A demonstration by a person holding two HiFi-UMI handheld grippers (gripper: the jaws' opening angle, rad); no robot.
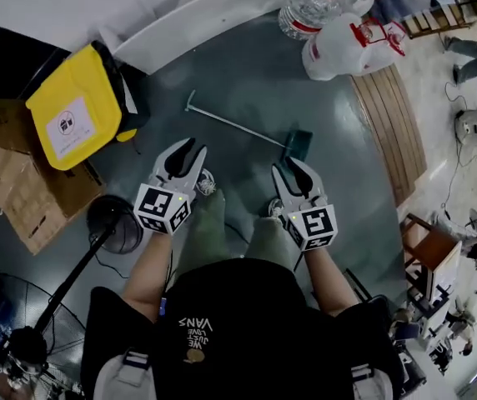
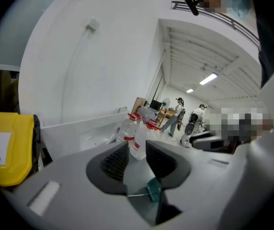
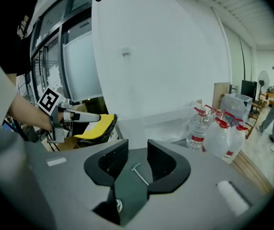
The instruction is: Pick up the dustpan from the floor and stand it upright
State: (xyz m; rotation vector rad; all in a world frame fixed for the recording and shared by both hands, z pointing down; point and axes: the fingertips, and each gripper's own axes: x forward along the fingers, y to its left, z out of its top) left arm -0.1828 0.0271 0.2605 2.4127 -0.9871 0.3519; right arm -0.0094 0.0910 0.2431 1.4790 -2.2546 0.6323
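Both sets of jaws apart, clamping nothing, left gripper (image 1: 195, 147), right gripper (image 1: 293, 162), dustpan (image 1: 298, 142) lying on floor (image 1: 247, 82) beyond them.

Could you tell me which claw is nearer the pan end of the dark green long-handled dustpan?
Right. The right claw is just short of the dark green long-handled dustpan's pan end; the left claw is farther left, by its metal handle.
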